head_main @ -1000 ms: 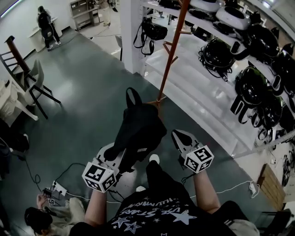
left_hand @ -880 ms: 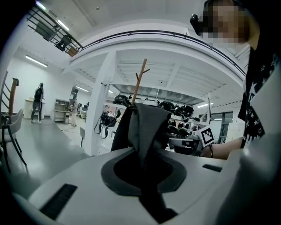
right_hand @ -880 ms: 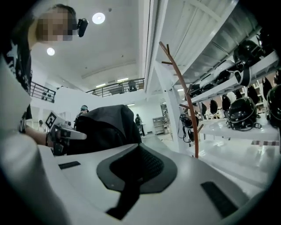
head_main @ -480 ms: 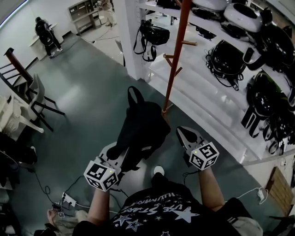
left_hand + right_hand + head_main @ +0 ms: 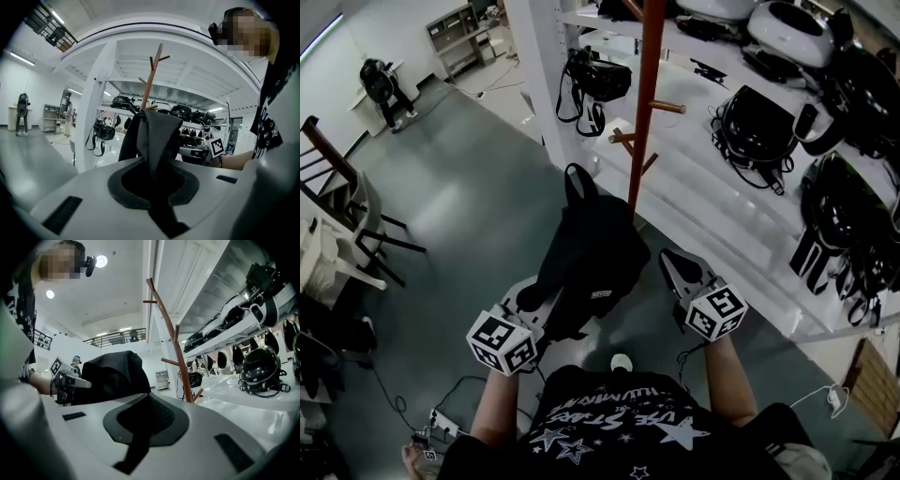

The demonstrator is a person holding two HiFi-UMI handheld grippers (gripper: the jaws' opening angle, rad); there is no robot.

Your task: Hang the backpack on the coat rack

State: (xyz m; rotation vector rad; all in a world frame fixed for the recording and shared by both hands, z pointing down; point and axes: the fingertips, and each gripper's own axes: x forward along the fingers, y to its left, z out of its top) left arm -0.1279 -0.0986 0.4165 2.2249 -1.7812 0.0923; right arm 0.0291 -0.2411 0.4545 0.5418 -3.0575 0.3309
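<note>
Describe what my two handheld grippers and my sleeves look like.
Both the left gripper and right gripper are white plastic shells with dark grey pads, each carrying a white cube printed with black square markers. You wear a black short-sleeved T-shirt with white stars and lettering.

The backpack (image 5: 586,258) is black and slack, held off the floor by a fold of fabric pinched in the closed jaws of the left gripper (image 5: 152,178); its top loop points toward the coat rack (image 5: 645,103), on no peg. The coat rack is an upright reddish-brown pole with short angled pegs; the backpack hides its foot.
</note>
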